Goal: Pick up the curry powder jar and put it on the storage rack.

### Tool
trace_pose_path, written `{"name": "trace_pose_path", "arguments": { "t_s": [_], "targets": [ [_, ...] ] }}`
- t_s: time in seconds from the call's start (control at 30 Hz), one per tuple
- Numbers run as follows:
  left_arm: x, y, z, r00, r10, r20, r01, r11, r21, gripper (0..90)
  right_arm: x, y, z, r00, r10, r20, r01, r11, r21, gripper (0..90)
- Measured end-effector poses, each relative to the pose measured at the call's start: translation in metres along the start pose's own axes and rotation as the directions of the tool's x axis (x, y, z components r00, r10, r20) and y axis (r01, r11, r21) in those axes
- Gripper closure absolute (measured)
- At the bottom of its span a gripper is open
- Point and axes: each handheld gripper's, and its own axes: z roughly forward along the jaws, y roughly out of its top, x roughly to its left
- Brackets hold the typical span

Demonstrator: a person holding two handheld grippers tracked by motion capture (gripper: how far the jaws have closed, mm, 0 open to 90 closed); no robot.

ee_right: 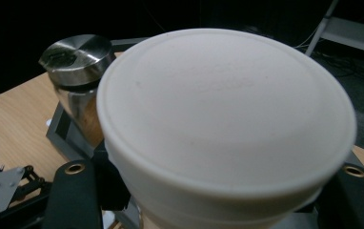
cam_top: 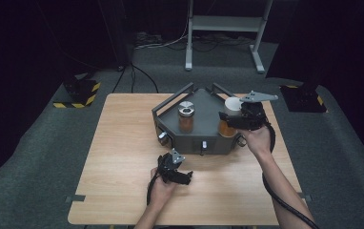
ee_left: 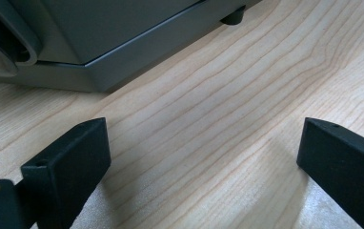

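A grey angular holder (cam_top: pixel 168 119) stands at the middle of the wooden table and carries two amber jars. The left jar (cam_top: pixel 186 117) has a shiny metal lid (ee_right: pixel 77 62). The right jar (cam_top: pixel 228 125) wears a white lid (ee_right: pixel 223 109), and my right gripper (cam_top: pixel 227 117) is shut on that jar just below the lid, one black jaw on either side (ee_right: pixel 213 181). My left gripper (cam_top: pixel 177 168) rests low on the table in front of the holder, open, with bare wood between its jaws (ee_left: pixel 204 143). The holder's grey corner (ee_left: pixel 123 52) lies just ahead of it.
The table (cam_top: pixel 123 157) has wide bare wood to the left and front. Knobs (cam_top: pixel 163 137) stick out of the holder's front face. Around the table there is dark carpet, with cables and a white frame (cam_top: pixel 223 24) behind.
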Motion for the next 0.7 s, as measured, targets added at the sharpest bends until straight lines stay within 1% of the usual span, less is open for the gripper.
{"name": "trace_pose_path", "arguments": {
  "t_s": [0.17,0.27,0.33,0.57,0.7],
  "targets": [
    [0.0,0.0,0.0,1.0,0.0,0.0,0.0,1.0,-0.001,3.9,0.004,0.005,0.014,0.9997,0.004,0.022,-0.004,1.0,0.004,35.3],
    [0.0,0.0,0.0,1.0,0.0,0.0,0.0,1.0,-0.001,3.9,0.005,0.005,0.018,0.9996,0.01,0.027,-0.01,1.0,0.004,35.3],
    [0.0,0.0,0.0,1.0,0.0,0.0,0.0,1.0,-0.001,4.0,0.005,0.007,0.025,0.9994,0.011,0.033,-0.011,1.0,0.009,35.3],
    [0.0,0.0,0.0,1.0,0.0,0.0,0.0,1.0,0.0,4.0,0.008,0.007,0.033,0.9987,0.006,0.051,-0.007,1.0,0.017,35.3],
    [0.0,0.0,0.0,1.0,0.0,0.0,0.0,1.0,0.0,3.9,0.005,0.005,0.035,0.9986,0.024,0.048,-0.024,1.0,0.01,35.3]
  ]
}}
